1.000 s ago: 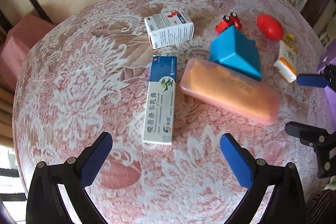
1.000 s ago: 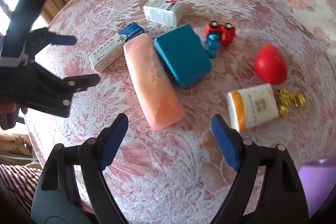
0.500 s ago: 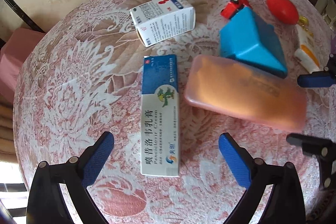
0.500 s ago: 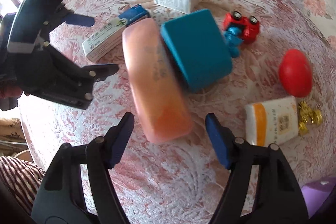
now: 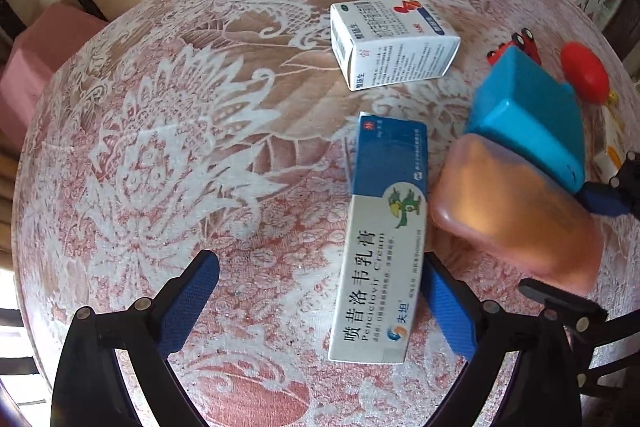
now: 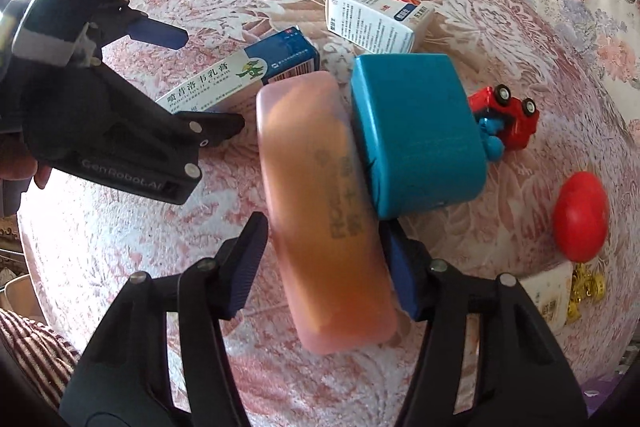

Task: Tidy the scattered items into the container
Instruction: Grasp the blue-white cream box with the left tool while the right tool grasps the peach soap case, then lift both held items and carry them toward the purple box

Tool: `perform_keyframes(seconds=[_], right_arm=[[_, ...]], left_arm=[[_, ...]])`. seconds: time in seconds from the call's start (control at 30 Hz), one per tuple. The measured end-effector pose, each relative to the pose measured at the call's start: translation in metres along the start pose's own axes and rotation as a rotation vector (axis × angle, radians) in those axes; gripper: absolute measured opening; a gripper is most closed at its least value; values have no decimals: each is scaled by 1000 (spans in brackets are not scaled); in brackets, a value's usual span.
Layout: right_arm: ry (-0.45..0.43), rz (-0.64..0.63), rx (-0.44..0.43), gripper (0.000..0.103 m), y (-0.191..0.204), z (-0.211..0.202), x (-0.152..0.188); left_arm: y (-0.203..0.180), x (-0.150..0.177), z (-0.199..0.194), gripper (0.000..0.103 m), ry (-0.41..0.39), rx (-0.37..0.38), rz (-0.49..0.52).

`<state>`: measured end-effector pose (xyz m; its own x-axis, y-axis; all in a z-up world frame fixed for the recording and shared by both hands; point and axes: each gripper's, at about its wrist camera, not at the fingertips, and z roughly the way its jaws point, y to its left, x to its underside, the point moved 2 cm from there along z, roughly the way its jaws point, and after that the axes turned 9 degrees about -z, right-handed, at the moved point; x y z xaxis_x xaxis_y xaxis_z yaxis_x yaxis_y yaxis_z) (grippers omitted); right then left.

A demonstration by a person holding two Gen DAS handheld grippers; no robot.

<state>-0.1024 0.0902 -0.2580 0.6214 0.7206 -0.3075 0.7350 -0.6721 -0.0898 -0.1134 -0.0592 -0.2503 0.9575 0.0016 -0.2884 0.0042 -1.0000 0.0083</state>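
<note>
Left gripper (image 5: 320, 297) is spread wide with the cream box (image 5: 380, 239) lying between its jaws toward the right pad, not pinched; closing off-centre could shove it into the orange case (image 6: 324, 211) rather than grip it. Right gripper (image 6: 324, 263) is closing around that case, pads not clearly pressing, and the case touches the blue container (image 6: 416, 131), so it may knock it. Versus a second earlier, both grippers sit lower and closer to their targets, right jaws narrower.

Bright daylight, perhaps from the left; edges warped.
</note>
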Motion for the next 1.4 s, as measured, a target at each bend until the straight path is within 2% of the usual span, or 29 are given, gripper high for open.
perform_keyframes(seconds=[0.1,0.27,0.5,0.67,1.07,1.4], right_arm=[[6,12,5,61,0,1,2],[24,24,9,58,0,4,5],[30,36,20,55,2,3,8],[27,37,29,54,6,0,8],[6,73,-32,52,25,-17,12],[33,78,-15,52,40,-17,16]], left_arm=[[0,-1,-1,98,0,10,-9],[-9,-2,-7,75,-19,35,1],[-24,0,-14,33,-35,69,41],[-26,4,-16,33,-34,75,45],[-12,35,-31,33,-32,44,18],[-6,54,-34,35,-30,30,-1]])
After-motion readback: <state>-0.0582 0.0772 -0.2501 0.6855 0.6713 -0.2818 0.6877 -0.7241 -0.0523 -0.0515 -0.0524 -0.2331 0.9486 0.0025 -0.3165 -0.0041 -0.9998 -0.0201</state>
